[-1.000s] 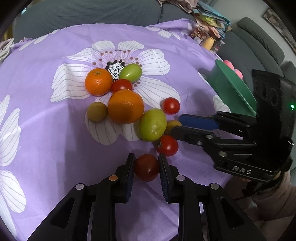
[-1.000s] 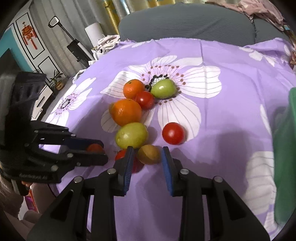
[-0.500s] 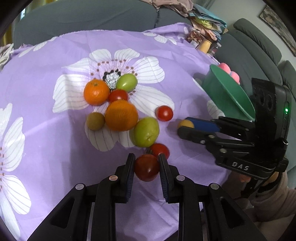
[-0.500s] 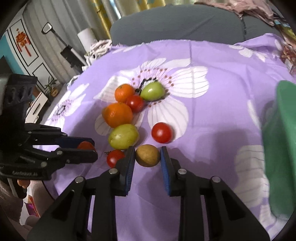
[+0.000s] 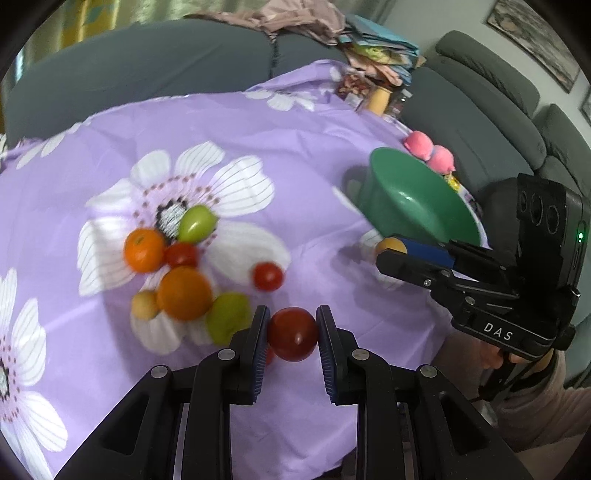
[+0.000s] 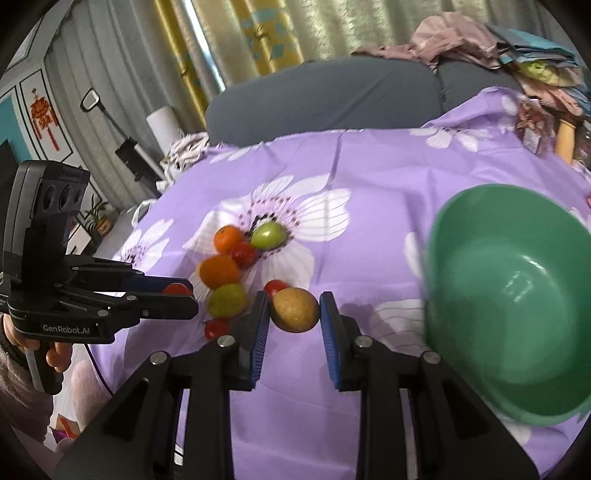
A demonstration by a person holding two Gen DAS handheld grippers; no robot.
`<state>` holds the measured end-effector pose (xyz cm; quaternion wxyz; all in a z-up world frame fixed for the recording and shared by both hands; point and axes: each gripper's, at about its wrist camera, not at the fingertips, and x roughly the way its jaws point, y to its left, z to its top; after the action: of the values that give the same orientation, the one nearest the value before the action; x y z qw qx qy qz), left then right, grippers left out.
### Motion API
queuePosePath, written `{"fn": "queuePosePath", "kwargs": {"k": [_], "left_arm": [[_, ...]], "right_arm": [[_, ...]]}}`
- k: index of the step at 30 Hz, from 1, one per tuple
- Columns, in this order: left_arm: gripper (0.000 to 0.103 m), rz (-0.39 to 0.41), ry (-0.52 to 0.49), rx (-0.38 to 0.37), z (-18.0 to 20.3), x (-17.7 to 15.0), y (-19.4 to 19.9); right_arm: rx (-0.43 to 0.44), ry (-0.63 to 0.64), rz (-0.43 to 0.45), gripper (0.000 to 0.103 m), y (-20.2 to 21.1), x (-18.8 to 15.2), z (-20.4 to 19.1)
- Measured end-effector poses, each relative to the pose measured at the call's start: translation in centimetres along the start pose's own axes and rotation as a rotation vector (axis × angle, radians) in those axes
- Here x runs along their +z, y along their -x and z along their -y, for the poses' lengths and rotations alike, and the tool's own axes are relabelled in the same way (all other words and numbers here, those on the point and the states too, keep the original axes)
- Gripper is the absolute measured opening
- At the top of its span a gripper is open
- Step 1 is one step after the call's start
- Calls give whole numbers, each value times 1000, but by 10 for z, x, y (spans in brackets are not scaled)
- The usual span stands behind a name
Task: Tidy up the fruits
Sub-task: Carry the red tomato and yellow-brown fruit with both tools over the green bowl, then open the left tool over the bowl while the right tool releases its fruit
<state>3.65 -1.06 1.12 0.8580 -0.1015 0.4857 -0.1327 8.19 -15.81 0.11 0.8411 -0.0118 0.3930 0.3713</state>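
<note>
Claw pads of the left claw (image 5: pixel 292 334) clamp a dark red tomato (image 5: pixel 292 335), lifted above the purple flowered tablecloth (image 5: pixel 303 158); the right claw (image 6: pixel 295 311) grips a brownish-yellow round fruit (image 6: pixel 295 309) beside the green bowl (image 6: pixel 517 302). Oranges (image 5: pixel 184 293), green fruits (image 5: pixel 197 222) and small tomatoes (image 5: pixel 268 276) lie clustered on the table.

Grey sofa (image 5: pixel 147 81) behind the counter's far edge | clothes heap (image 6: pixel 461 40) on sofa back | yellow curtains (image 6: pixel 258 33) | pink toys (image 5: pixel 430 149) at right edge
</note>
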Motion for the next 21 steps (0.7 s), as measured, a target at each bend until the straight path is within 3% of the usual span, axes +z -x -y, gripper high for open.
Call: {"fn": "queuePosePath", "kwargs": {"k": [21], "left_arm": [[26,-4,-251,-112,113,81,-46]], "right_arm": [[-130,-161,153,28,62,-10,85]]}}
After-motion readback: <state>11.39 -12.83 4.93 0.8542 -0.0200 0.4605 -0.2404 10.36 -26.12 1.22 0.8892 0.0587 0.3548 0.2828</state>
